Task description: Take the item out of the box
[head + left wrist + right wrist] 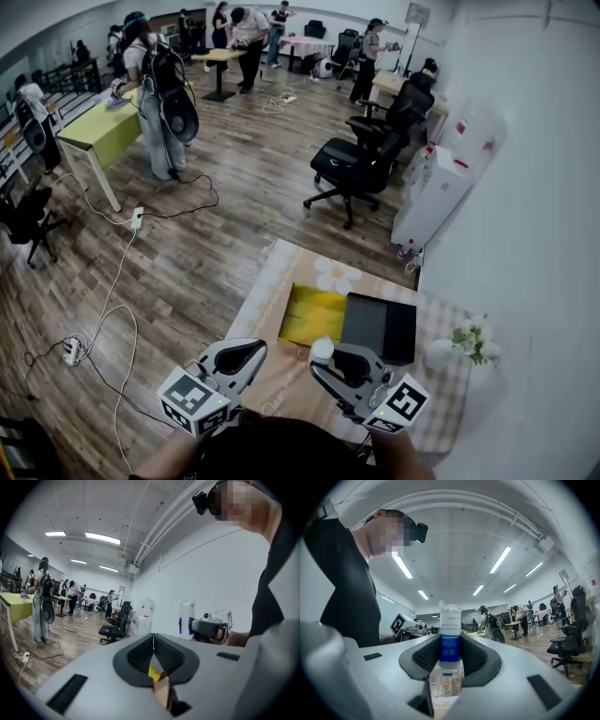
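Observation:
On the cloth-covered table (272, 291) lies an open box (314, 314) with a yellow inside, and its black lid (380, 326) lies to its right. A white bottle with a blue label (450, 634) stands upright between the jaws of my right gripper (451, 644), which is shut on it. In the head view that gripper (328, 361) is near the table's front edge, with the bottle's white end (322, 350) showing at its tips. My left gripper (260, 349) hovers beside it, shut and holding nothing. Its tips (153, 641) meet, with a sliver of the box showing below them.
A small vase of white flowers (469, 342) stands at the table's right end by the white wall. Beyond the table are a black office chair (361, 159), a water dispenser (441, 183), cables on the wooden floor (112, 281) and several people around tables further back.

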Tool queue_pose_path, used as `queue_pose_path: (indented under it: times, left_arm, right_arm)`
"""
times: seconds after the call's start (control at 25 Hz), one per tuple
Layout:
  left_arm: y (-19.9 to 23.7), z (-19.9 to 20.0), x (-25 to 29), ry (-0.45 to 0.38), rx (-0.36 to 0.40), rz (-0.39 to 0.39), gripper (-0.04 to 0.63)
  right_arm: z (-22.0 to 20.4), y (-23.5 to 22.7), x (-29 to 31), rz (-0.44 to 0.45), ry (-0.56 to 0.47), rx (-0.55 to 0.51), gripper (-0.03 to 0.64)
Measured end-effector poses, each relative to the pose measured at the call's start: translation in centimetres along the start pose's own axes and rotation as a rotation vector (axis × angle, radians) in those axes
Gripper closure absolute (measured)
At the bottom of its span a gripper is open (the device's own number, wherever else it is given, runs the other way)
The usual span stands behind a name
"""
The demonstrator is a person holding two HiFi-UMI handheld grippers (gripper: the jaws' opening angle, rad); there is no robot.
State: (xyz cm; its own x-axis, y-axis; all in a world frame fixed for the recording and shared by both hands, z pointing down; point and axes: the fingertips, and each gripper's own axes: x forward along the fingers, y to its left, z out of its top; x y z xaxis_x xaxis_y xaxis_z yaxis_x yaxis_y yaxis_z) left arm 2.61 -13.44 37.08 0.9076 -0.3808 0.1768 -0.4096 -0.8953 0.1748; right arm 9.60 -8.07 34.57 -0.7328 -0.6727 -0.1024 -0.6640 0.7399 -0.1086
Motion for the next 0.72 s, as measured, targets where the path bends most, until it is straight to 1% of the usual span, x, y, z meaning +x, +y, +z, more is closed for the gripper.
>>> queue_pose_path:
  times: [0.32,0.72]
  left_arm:
    - [-0.44,0.12,0.63,-0.001,0.004,-0.003,0.580]
    - [-0.28,0.30,0.08,0.002,-0.003,0.000,0.580]
  right_arm:
    - [0.22,-0.31,-0.63,-0.002,-0.005,0.000,0.485]
    - [0.36,0.13,-0.26,0.000,0.000,0.006,0.485]
